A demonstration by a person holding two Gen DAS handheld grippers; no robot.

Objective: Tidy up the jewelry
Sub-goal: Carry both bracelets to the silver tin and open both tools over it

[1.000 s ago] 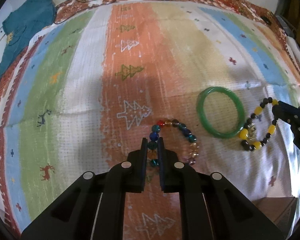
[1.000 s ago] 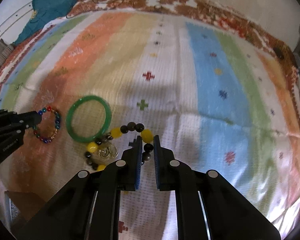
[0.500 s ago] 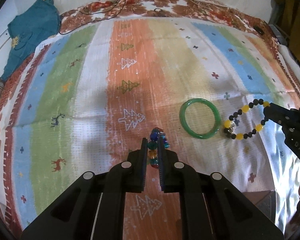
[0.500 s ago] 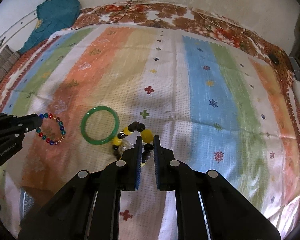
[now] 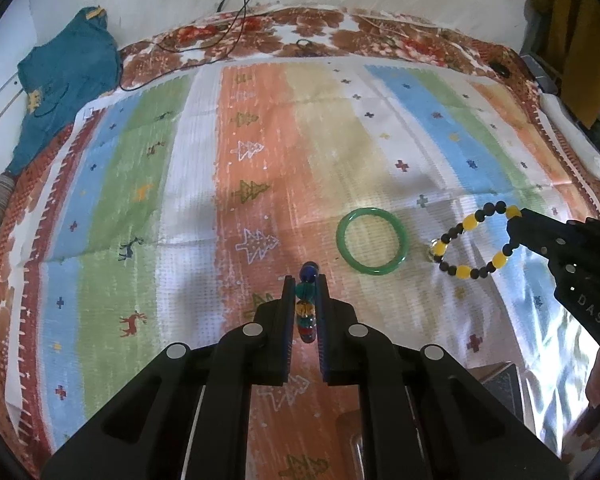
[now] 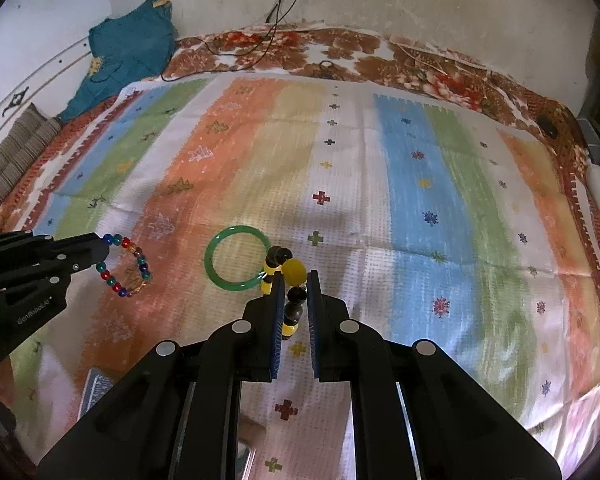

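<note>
jewelry here is three pieces: a multicoloured bead bracelet (image 5: 306, 304), a yellow-and-black bead bracelet (image 6: 290, 296) and a green bangle (image 5: 372, 241). compared with a second ago, both beaded bracelets have come up off the striped bedspread (image 5: 188, 184) and now hang in the air, one to each side of the green bangle, which stays flat on the cloth. the left gripper (image 5: 305, 308) has its fingers closed tight on the multicoloured strand; the right gripper (image 6: 292, 304) is likewise clamped on the yellow-and-black one. that likely means both are picked and ready to be carried to a storage spot, with the bangle left for later. the beads look glassy and round on a limp loop; the bangle is a smooth rigid ring; the bedspread is a soft, dimpled weave.
</note>
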